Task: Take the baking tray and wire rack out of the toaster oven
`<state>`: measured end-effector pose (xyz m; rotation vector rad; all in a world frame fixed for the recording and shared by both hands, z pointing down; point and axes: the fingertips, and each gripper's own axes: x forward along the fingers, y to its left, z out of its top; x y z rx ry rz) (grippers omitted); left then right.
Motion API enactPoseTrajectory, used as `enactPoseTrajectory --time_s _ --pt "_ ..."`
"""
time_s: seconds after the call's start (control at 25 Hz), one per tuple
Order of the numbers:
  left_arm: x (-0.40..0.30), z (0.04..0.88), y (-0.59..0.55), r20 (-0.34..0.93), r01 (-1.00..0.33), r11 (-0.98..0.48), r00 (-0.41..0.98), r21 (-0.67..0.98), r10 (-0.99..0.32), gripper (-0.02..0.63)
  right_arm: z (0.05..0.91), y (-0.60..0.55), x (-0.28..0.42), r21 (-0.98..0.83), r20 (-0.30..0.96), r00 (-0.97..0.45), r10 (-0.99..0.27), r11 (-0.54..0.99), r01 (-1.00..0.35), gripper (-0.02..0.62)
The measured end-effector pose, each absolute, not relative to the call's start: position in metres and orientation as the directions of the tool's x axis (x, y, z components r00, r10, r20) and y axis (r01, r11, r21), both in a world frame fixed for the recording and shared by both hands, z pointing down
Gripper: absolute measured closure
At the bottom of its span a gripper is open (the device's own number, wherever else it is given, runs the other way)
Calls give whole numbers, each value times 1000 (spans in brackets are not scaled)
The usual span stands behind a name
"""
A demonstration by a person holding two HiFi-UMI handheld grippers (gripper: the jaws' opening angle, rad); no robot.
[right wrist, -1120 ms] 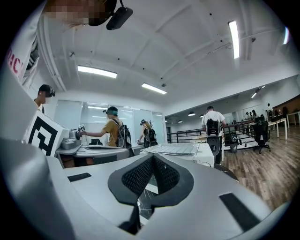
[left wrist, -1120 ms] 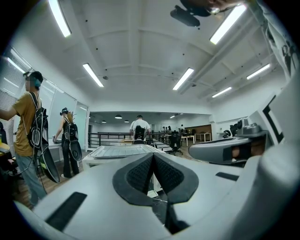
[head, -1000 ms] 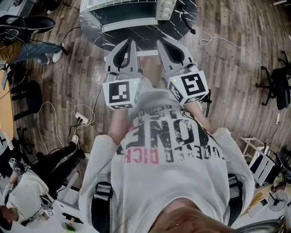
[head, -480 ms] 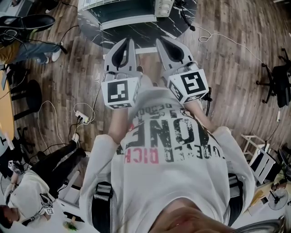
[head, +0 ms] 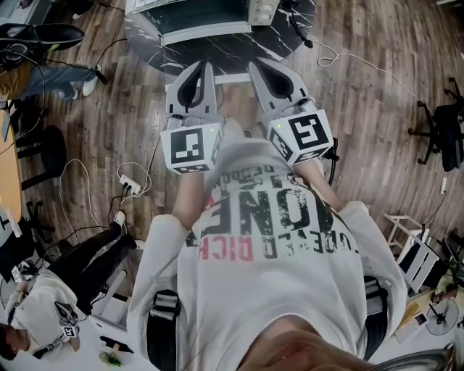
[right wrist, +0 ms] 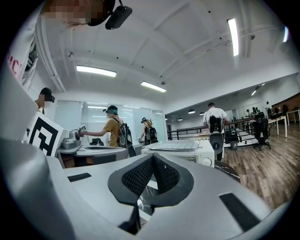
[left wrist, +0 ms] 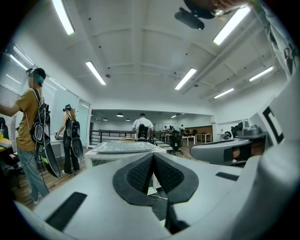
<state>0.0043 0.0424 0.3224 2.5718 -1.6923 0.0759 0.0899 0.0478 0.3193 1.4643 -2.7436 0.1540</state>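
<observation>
The left gripper and right gripper hang level, fingers clenched on nothing, short of the toaster oven at twelve o'clock on the tabletop. A gridded sheet lies on its top, perhaps the wire rack already out. If not, the shut door calls for released fingers first.

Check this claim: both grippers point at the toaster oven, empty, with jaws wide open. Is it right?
The jaws are shut, not wide open: the left gripper view shows the left gripper closed on nothing, the right gripper view the right gripper likewise. Both do point at the toaster oven.
</observation>
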Motion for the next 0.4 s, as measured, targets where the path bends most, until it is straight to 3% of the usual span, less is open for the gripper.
enactPoseTrajectory --time_s 0.4 --pt "-6 331 50 95 -930 -366 368 36 -925 603 328 51 82 -91 85 -584 -807 578 -811 594"
